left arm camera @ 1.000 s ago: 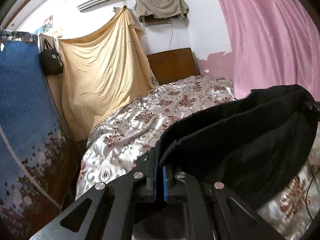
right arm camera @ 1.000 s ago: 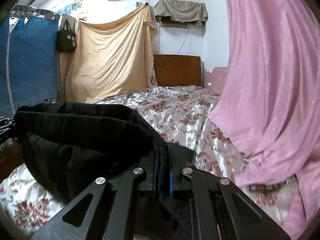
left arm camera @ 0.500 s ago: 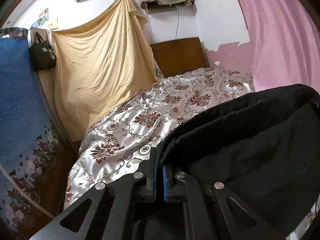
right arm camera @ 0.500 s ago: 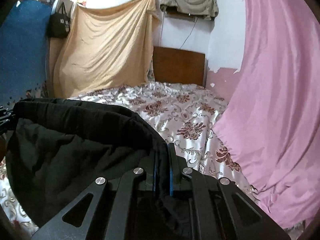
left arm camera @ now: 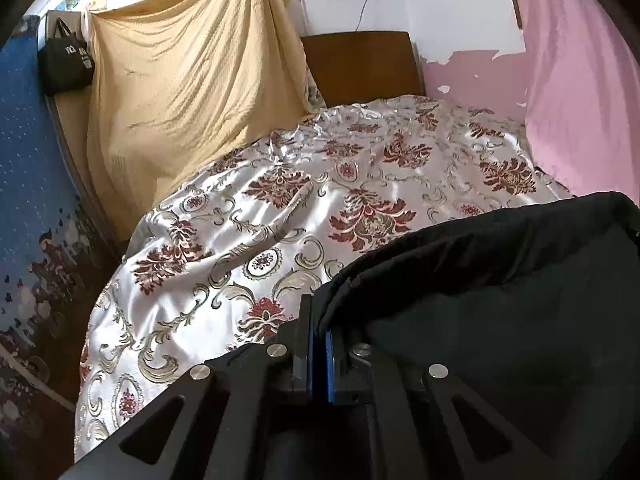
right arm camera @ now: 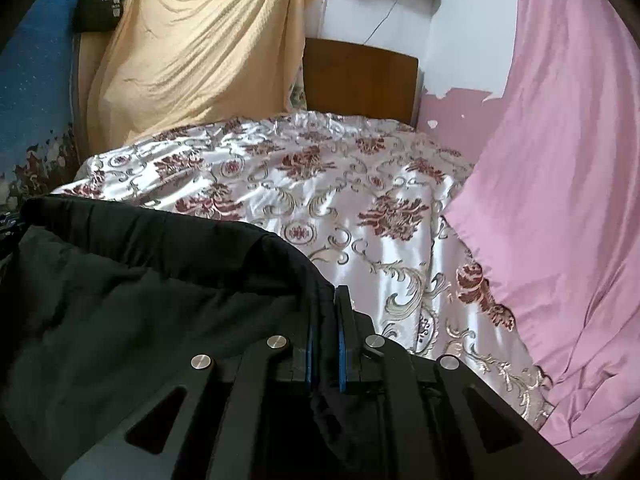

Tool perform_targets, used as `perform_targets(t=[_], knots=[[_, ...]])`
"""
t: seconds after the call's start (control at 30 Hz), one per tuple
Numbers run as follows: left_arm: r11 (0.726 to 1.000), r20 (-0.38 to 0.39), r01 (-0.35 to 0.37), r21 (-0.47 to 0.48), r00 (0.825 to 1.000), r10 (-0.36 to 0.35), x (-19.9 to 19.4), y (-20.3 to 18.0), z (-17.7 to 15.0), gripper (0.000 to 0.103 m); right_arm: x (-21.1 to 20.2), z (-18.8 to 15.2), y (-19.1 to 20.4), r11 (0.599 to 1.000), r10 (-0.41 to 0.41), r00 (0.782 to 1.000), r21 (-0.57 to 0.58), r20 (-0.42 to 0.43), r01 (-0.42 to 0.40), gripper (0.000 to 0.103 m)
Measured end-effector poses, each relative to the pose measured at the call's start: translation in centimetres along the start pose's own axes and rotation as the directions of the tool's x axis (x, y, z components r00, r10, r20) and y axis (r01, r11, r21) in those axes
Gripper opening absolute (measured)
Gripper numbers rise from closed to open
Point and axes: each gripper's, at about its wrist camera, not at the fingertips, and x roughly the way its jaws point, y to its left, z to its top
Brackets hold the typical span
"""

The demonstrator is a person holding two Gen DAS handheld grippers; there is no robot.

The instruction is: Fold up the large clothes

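Note:
A large black garment (left arm camera: 500,300) hangs stretched between my two grippers above a bed. My left gripper (left arm camera: 318,312) is shut on its left top corner, the cloth pinched between the blue pads. In the right wrist view the same black garment (right arm camera: 140,292) spreads to the left, and my right gripper (right arm camera: 326,304) is shut on its right top corner. The top hem runs taut from one gripper to the other. The garment's lower part is hidden below both views.
The bed carries a shiny white bedspread (left arm camera: 320,208) with red floral patterns. A wooden headboard (left arm camera: 360,68) stands at the far end. A pink curtain (right arm camera: 560,160) hangs on the right, a yellow sheet (left arm camera: 192,80) and a blue cloth (left arm camera: 28,160) on the left.
Both grippers have carried the black garment forward and down over the bed. The bedspread now fills more of each view and the far wall has slid upward.

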Motion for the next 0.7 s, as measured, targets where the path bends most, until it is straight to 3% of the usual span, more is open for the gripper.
perform_targets(t=[0.43,0.53,0.57,0.6,0.63,0.67,0.7], knots=[[0.996,-0.077,0.063,-0.069,0.995,-0.068,1.8,0.4,0.1,0.008,1.8,-2.1,-0.4,0.999,0.036,0.997,0.025,-0.064,-0.034,0.010],[0.992,-0.074,0.083,-0.099,0.993,-0.091,1.4,0.8,0.3,0.016,1.7,-2.2,-0.5,0.999,0.044,0.996,0.023,-0.071,-0.043,0.013],[0.990,-0.065,0.091,-0.112,0.993,-0.099,1.1,1.0,0.4,0.027,1.5,-2.2,-0.6,0.999,0.050,0.996,0.023,-0.068,-0.049,0.017],[0.987,-0.049,0.099,-0.126,0.993,-0.106,0.7,1.2,0.6,0.046,1.2,-2.1,-0.7,0.998,0.053,0.997,0.024,-0.063,-0.052,0.021],[0.983,-0.021,0.110,-0.145,0.993,-0.114,0.0,1.4,0.8,0.059,0.9,-2.0,-0.8,0.998,0.055,0.997,0.027,-0.055,-0.054,0.034],[0.980,0.003,0.118,-0.159,0.993,-0.119,-0.5,1.6,0.9,0.078,0.6,-1.8,-0.9,0.998,0.055,0.997,0.031,-0.046,-0.054,0.048],[0.975,0.042,0.130,-0.179,0.991,-0.124,-1.4,1.8,1.0,0.084,0.1,-1.7,-1.1,0.998,0.056,0.998,0.037,-0.031,-0.055,0.053]])
